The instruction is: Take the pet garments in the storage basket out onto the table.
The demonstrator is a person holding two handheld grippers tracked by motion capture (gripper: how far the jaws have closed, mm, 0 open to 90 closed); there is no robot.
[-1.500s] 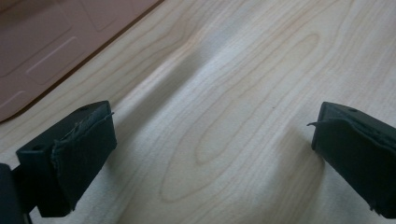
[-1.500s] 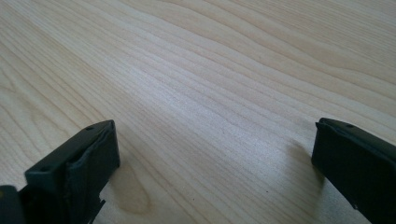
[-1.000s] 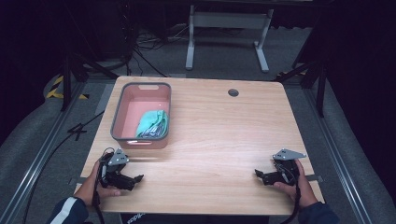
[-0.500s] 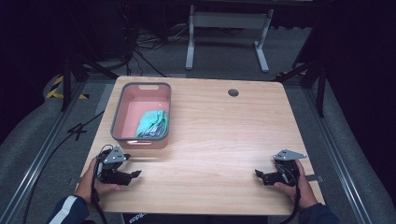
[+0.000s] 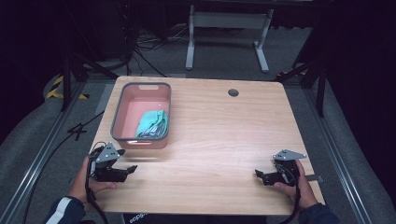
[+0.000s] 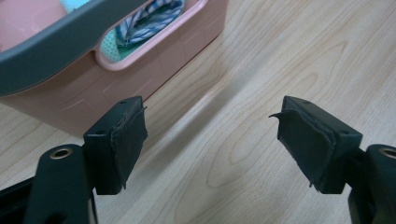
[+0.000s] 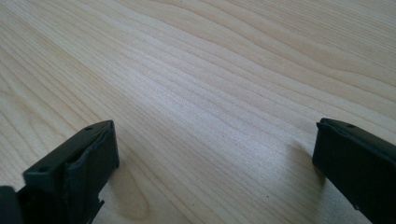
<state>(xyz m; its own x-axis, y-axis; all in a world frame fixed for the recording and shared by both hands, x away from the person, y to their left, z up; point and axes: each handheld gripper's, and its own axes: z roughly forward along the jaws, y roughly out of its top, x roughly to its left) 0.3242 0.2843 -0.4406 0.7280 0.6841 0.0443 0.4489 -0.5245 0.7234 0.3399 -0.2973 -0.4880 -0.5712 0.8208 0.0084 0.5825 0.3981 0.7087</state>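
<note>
High view showed a light wooden table with a pink basket with a grey rim standing near its far left corner. Inside the basket lay a bunched teal cloth with a striped piece beside it, resting against the wall nearest the person. The left gripper hung at the table's near left edge, just in front of the basket and apart from it, its fingers pointing toward the table's middle. The right gripper sat at the near right edge, well apart from the basket, fingers pointing left.

Left gripper view looked along two black fingers that stood parted with bare wood between them; they had just been closing partway, and nothing lay between them. The basket's pink wall and grey rim rose just beyond the left-hand finger, and through its handle slot the teal and blue-striped cloth peeked out.

Right gripper view showed its fingers spread wide over plain wood grain, holding nothing, with only the table surface ahead of them.
</note>
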